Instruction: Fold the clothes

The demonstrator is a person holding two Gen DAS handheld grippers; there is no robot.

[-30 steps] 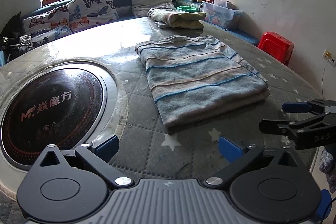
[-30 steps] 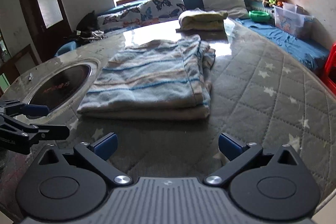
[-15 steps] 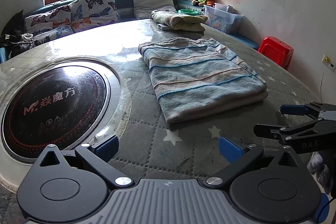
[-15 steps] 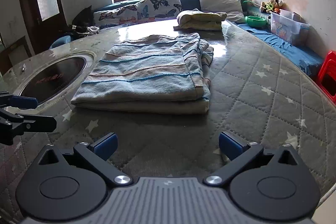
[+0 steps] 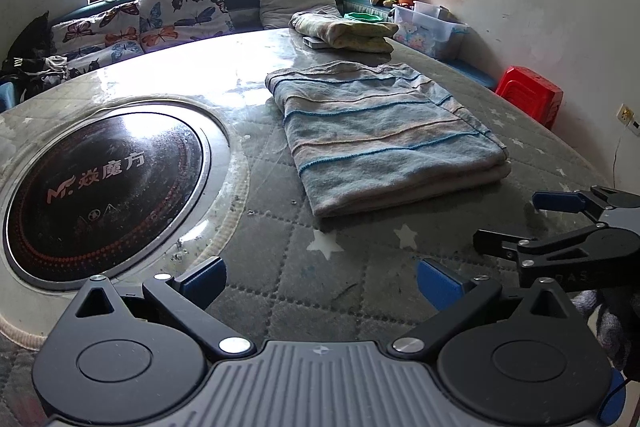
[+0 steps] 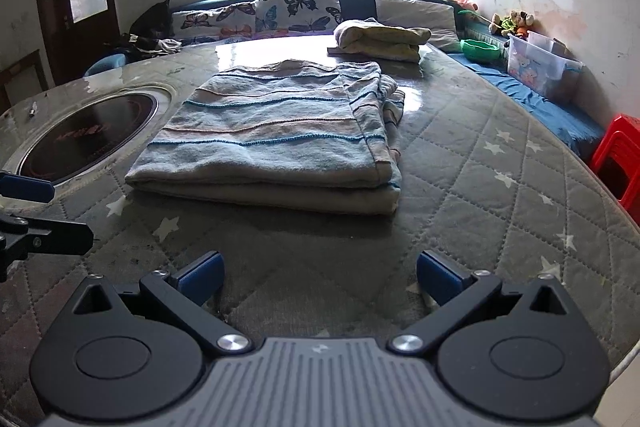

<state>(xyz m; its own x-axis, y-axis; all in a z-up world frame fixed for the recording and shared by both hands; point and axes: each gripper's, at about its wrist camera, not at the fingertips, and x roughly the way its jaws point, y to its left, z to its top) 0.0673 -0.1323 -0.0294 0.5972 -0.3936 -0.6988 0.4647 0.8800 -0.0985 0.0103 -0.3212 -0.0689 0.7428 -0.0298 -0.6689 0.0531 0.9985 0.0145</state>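
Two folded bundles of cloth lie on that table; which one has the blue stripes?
The striped blanket, the larger bundle nearer the cameras, beside the round black cooktop. The other bundle, pale yellowish with no blue stripes, sits farther back toward the window.

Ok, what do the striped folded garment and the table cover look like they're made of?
Striped garment: soft knit or fleecy fabric, matte, with fuzzy nap and stitched blue lines. Table cover: quilted grey textile with diamond stitching and white stars, apparently under a glossy clear sheet that reflects the window.
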